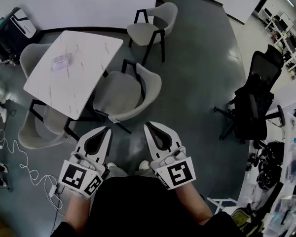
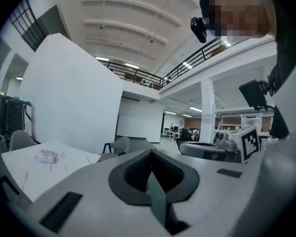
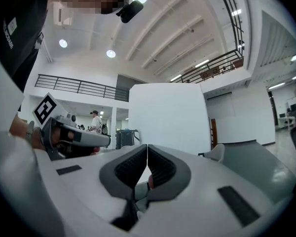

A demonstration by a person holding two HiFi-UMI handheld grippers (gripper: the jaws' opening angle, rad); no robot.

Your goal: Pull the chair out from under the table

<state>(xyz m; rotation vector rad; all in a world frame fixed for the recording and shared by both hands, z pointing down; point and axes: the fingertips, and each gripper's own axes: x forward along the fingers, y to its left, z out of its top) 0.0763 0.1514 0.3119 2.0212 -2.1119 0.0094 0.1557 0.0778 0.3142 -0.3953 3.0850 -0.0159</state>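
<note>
A white marble table stands on the grey floor. On its near right side is a pale grey chair with black legs, its seat partly under the table's edge. My left gripper and right gripper are side by side just short of that chair's back, touching nothing. Both are shut and empty. In the left gripper view the left gripper has its jaws pressed together, with the table to its left. The right gripper is also shut in its own view.
Three more grey chairs stand around the table: far right, far left, near left. A small packet lies on the tabletop. A black office chair stands at the right. Cables trail across the floor at left.
</note>
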